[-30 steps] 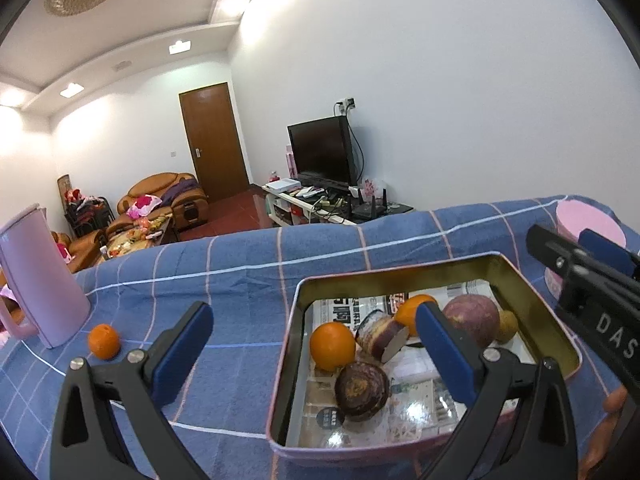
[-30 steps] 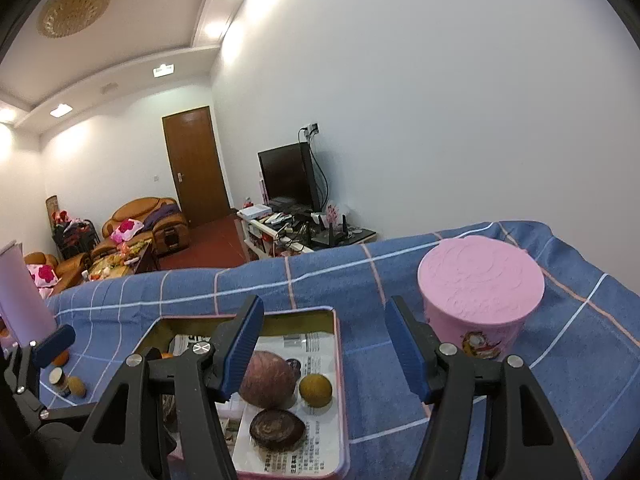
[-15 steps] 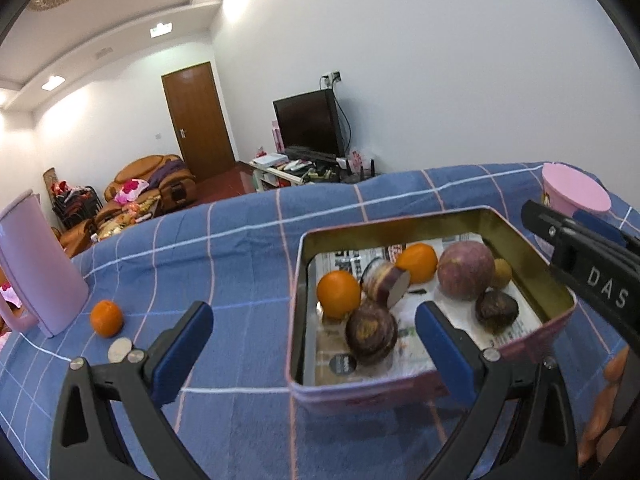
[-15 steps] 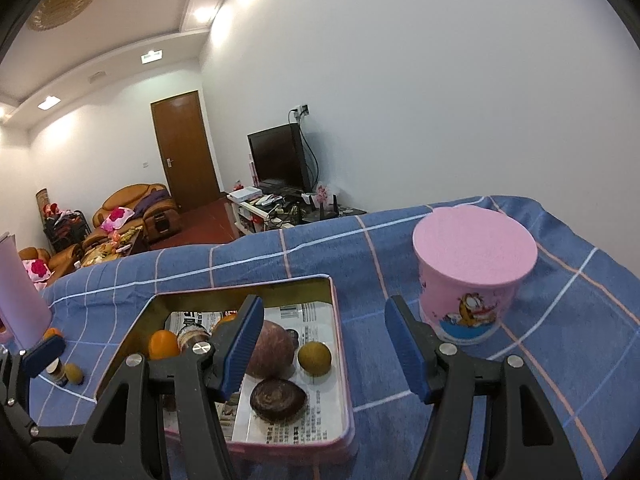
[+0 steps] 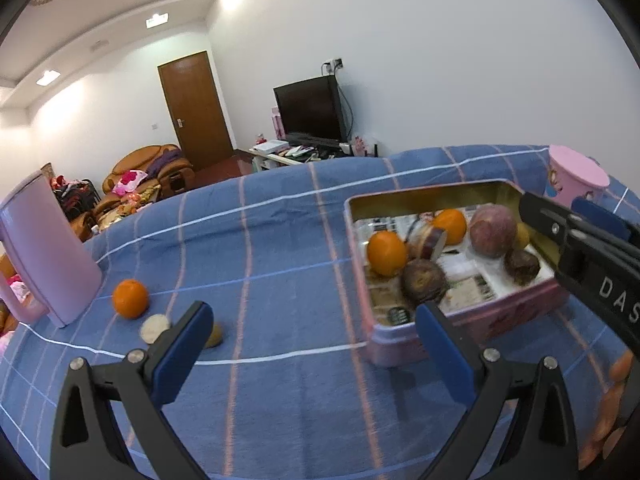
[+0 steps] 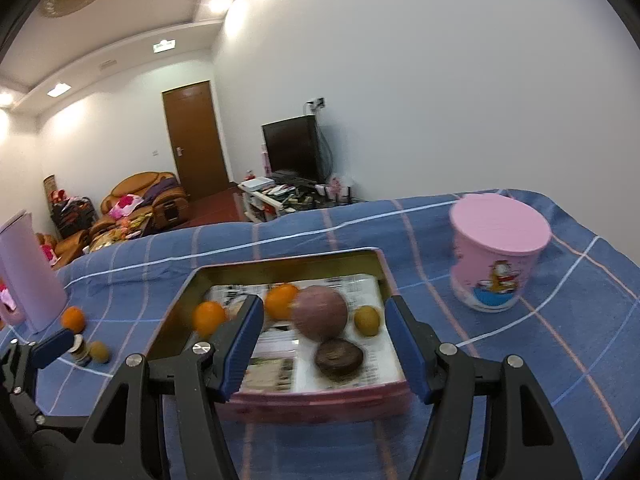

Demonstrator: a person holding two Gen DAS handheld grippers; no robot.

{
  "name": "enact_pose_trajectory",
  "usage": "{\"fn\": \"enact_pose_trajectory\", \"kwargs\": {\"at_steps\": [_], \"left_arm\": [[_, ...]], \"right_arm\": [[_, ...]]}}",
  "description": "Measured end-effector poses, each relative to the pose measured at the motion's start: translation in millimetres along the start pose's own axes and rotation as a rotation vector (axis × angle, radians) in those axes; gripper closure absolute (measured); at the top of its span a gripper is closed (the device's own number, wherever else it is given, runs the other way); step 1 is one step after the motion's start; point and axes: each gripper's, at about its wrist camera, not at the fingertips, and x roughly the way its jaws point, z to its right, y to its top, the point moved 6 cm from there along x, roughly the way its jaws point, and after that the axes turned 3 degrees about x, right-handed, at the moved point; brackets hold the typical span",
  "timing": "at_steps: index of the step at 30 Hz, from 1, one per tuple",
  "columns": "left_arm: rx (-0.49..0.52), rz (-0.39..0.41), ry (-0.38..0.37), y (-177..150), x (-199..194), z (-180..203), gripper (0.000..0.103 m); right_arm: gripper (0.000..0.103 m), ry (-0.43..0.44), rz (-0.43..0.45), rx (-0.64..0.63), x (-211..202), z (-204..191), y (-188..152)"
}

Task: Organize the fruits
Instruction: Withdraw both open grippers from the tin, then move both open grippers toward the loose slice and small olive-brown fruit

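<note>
A pink tin (image 5: 472, 322) (image 6: 320, 402) lined with newspaper holds two oranges (image 5: 386, 253), a large purple fruit (image 6: 320, 312), dark passion fruits (image 6: 339, 357) and a small yellow fruit (image 6: 367, 320). On the blue checked cloth to the left lie a loose orange (image 5: 130, 298) (image 6: 73, 319), a cut fruit half (image 5: 154, 327) and a small brown fruit (image 5: 214, 334) (image 6: 99, 351). My left gripper (image 5: 314, 338) is open and empty, low over the cloth between these and the tin. My right gripper (image 6: 322, 344) is open and empty above the tin's near side.
A tall pink jug (image 5: 44, 252) stands at the far left behind the loose orange. A pink lidded cup (image 6: 498, 252) stands right of the tin. The table's far edge drops to a room with a sofa and TV.
Both grippers have pulled back toward me and tilted down; the left view has swung left, so the cut half and small brown fruit by the jug have come into sight. Both stay open.
</note>
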Motion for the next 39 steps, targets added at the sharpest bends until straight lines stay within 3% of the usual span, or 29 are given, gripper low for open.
{"fn": "enact_pose_trajectory", "kwargs": {"at_steps": [18,26,30,39], "left_arm": [[-0.047,-0.049,0.083,-16.1,18.5,-81.7,0.000],[-0.045,-0.068,0.071,-25.2,18.0,-96.1,0.000],[-0.042,-0.055,0.127,-24.8,20.1,-121.1,0.000],[-0.217,-0.099,0.279,-37.3,36.6,-214.7,0.000]], "right_arm": [[0.038,0.142,-0.033,-0.023,10.7,-88.6,-13.2],[0.038,0.175,-0.049,-0.038,10.9,-112.5,-20.7],[0.038,0.191,-0.066,-0.045,13.9,-121.4,-24.8],[0.038,0.243,-0.126,-0.083,23.2,-154.9,-36.5]]}}
